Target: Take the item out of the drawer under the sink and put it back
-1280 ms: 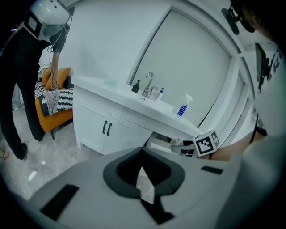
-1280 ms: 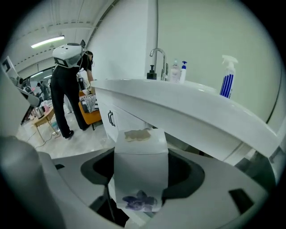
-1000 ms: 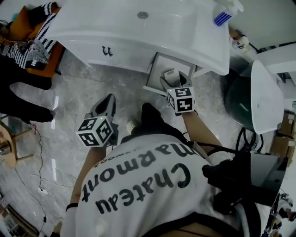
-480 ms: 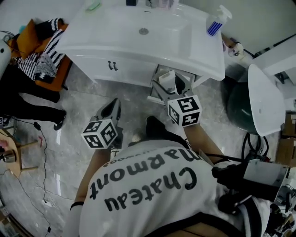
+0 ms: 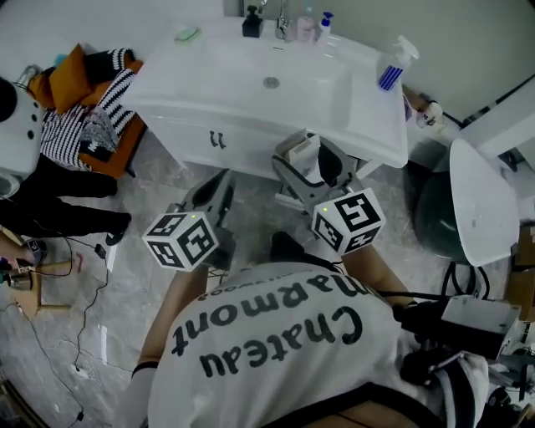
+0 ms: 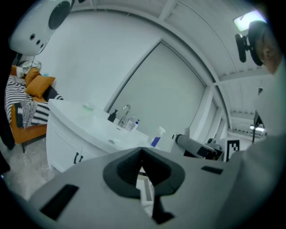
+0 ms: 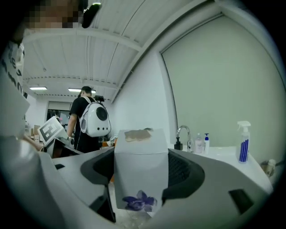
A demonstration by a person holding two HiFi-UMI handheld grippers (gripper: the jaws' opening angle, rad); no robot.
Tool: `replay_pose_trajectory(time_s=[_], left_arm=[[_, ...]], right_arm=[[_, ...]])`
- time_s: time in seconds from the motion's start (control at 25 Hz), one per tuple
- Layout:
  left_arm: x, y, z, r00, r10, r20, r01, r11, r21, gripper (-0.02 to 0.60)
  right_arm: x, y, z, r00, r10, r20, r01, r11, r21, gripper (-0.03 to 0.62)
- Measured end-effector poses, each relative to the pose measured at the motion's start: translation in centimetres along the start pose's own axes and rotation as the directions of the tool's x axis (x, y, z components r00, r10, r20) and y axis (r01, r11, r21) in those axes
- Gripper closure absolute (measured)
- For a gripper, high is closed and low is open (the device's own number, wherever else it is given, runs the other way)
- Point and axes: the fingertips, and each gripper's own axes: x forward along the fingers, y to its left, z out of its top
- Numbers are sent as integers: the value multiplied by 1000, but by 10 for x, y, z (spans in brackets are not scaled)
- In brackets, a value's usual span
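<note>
My right gripper (image 5: 311, 159) is shut on a white box (image 5: 301, 150) and holds it above the open drawer (image 5: 288, 177) under the white sink (image 5: 251, 96). In the right gripper view the box (image 7: 140, 156) stands upright between the jaws of that gripper (image 7: 141, 179). It has a purple flower print low down and a brown patch on its top. My left gripper (image 5: 219, 188) hangs to the left of the drawer, in front of the cabinet, away from the box. In its own view, the left gripper (image 6: 142, 172) is shut with nothing in it.
A blue-striped spray bottle (image 5: 390, 67) stands at the sink's right corner, and soap bottles stand by the faucet (image 5: 282, 21). Cabinet doors with black handles (image 5: 217, 140) are left of the drawer. Clothes lie on an orange seat (image 5: 88, 109). A white lid (image 5: 481, 201) is right. A person with a white backpack (image 7: 89, 120) stands behind.
My right gripper has come up and back from the drawer with the white box in it. The left gripper has risen a little. The head view has pulled back from the sink.
</note>
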Motion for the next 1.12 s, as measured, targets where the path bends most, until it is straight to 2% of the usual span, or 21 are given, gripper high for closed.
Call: replay_pose_trajectory(time_s=[0.16,0.36,0.56,0.76,0.96,1.12], left_arm=[[-12,-13,26,997,-35,66,33,999,31,572],[-25,-24,57,979,-96,178,82,993,88,572],[-34,-32,64,972,-135,193,106,982,155,572],[-37,-28,67,968,-135,211,113,987,110,572],[-36,-21,67,970,-118,214,94,988,119,572],[-36,-17,71,965,-106,241,89,993,82,572]], right_arm=[[-2,13,32,995,45,94,-46,999,10,263],[1,25,55,982,101,160,-100,995,-15,263],[6,29,58,978,113,174,-110,994,-23,263],[7,35,65,974,125,189,-120,992,-36,263],[8,39,66,974,124,192,-115,992,-55,263],[10,36,65,975,122,186,-114,992,-57,263]])
